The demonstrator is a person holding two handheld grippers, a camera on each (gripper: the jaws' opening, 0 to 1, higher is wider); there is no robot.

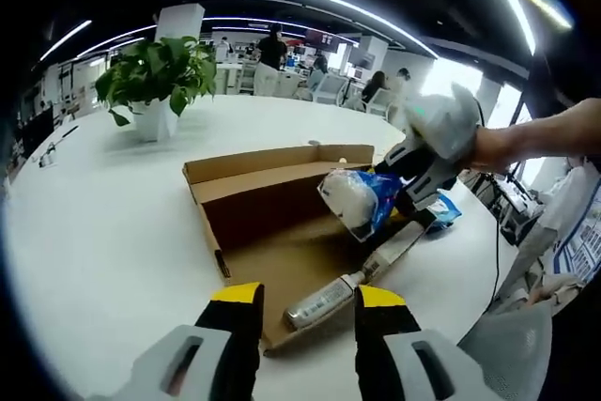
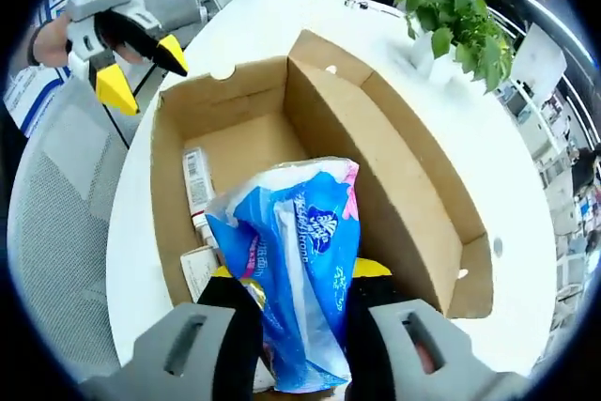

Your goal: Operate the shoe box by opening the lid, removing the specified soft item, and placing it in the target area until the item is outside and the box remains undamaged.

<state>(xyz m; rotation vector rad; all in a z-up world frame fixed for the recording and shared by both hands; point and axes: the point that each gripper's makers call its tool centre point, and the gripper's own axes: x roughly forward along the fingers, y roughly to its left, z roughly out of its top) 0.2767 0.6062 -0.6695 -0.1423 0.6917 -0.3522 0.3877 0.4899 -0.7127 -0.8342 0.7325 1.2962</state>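
Gripping the blue-and-white tissue pack (image 2: 296, 279) btwn both jaws, the right gripper (image 2: 299, 302) holds it above the open shoe box (image 2: 235, 147), w/ its lid flap (image 2: 394, 166) standing up on the far side. Pack looks lifted clear of the box floor, probably so it can travel out over the wall w/o dragging cardboard. Its long axis runs along the jaws, top end pointing away from the camera toward the box interior; in left gripper view the pack (image 1: 357, 199) hangs tilted, nose down-left. A tube-like item (image 2: 197, 185) lies inside along the box wall. Left gripper (image 1: 310, 312) hovers w/ jaws apart, holding nothing, just short of the box's near edge, likely ready to steady it. Potted plant (image 1: 160, 82) sits well apart on the white table (image 1: 94, 232).
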